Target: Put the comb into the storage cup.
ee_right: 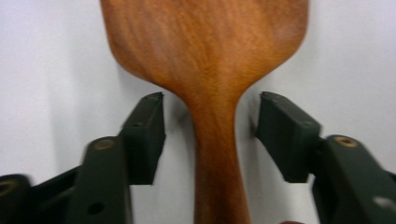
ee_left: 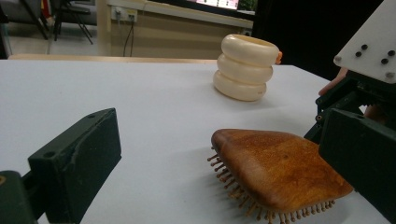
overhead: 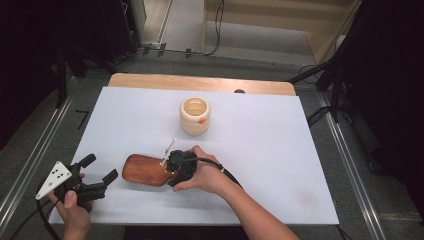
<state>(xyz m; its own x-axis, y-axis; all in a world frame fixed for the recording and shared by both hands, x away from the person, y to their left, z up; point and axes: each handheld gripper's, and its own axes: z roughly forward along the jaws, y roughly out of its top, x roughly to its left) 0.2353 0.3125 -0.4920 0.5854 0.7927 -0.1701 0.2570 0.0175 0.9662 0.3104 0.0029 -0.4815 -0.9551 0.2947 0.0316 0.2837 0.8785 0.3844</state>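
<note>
White board covers a wooden table (overhead: pixel 150 80) in a dim lab ringed by metal rails and trailing cables, the setting for a pick-up of a wooden hairbrush (overhead: pixel 146 171). The brush lies bristles down near the front edge of the white surface (overhead: pixel 260 150), its broad paddle head pointing toward the person's left and its handle toward the right, which presents the narrow neck as the easiest place to grasp.

The right gripper (ee_right: pixel 210 135) straddles that neck: its two black pads (ee_right: pixel 147 133) stand one on each side of the handle, with slivers of white surface visible between pad and wood, so the jaws are narrowed around the handle but not yet pressing it. The right hand (overhead: pixel 205 175) lies low over the handle end, keeping the tool level with the tabletop so the pads meet the wood squarely.

The left gripper (overhead: pixel 95 175) waits just beside the brush head at the front left corner, its jaws spread wide and holding nothing, likely standing ready to steady or receive the brush.

A cream ribbed cup (overhead: pixel 195 116), stacked like three rings with a small orange spot on its side, stands upright well behind the brush near the middle of the surface. It is the likeliest destination once the brush is lifted.
</note>
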